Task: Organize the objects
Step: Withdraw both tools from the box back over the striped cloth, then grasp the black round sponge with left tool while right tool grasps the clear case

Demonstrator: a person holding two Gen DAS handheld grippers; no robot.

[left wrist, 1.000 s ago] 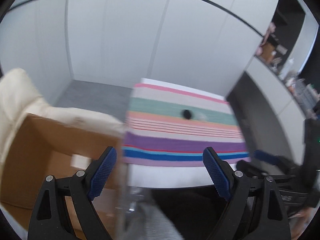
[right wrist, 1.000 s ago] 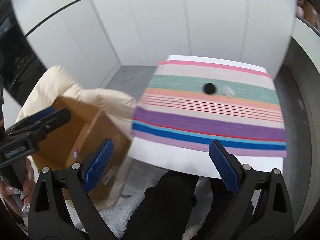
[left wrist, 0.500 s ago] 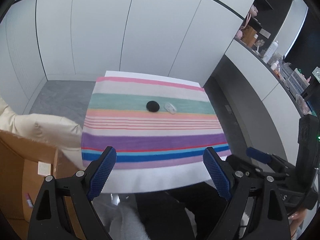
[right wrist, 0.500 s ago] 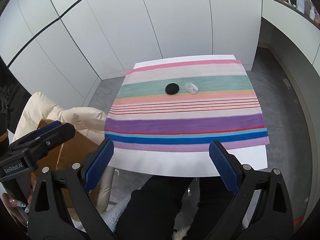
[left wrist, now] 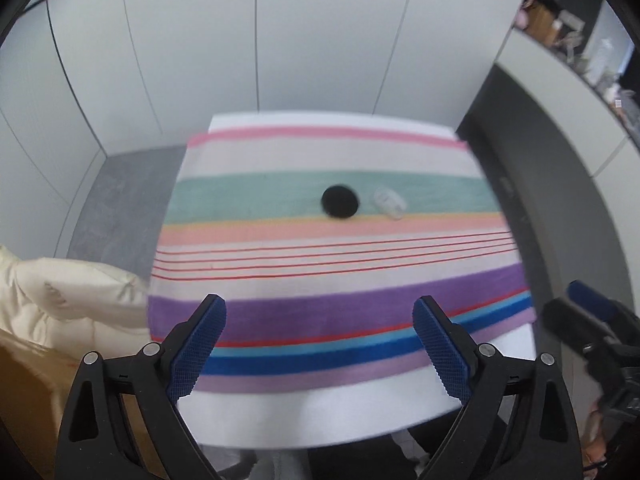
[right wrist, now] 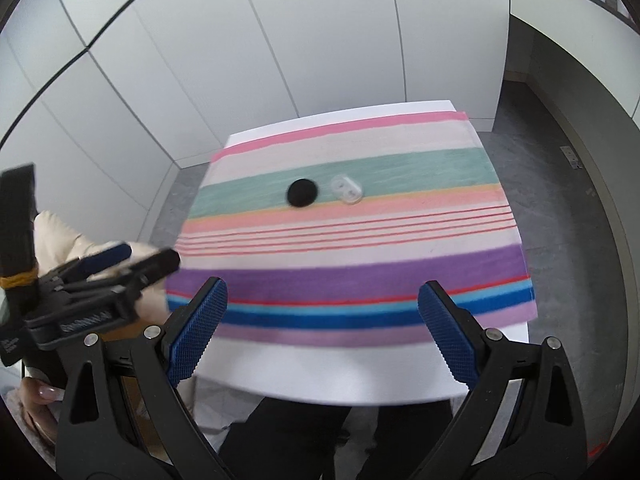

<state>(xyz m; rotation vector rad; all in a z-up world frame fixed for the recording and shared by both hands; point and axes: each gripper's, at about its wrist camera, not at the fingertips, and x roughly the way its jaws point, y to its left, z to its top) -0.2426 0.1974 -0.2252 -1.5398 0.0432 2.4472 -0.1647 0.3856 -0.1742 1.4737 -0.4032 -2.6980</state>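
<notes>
A round black object (left wrist: 339,201) (right wrist: 302,192) lies on the teal band of a striped cloth (left wrist: 280,312) (right wrist: 400,268) that covers a white table. Just to its right sits a small clear plastic case (left wrist: 389,203) (right wrist: 347,190). My left gripper (left wrist: 320,344) hovers over the table's near edge, its jaws opening with nothing between them. My right gripper (right wrist: 322,326) hangs beside it over the near edge, open and empty. Both objects are far beyond the fingertips.
A cream padded jacket (left wrist: 60,304) drapes over a brown cardboard box (left wrist: 24,396) left of the table. White wall panels stand behind. A dark counter with clutter (left wrist: 580,40) runs along the right. A person's dark trousers (right wrist: 304,436) show below the table edge.
Both grippers have swung from the cardboard box side toward the table and come lower; the striped cloth and its two objects now look bigger and centred.
</notes>
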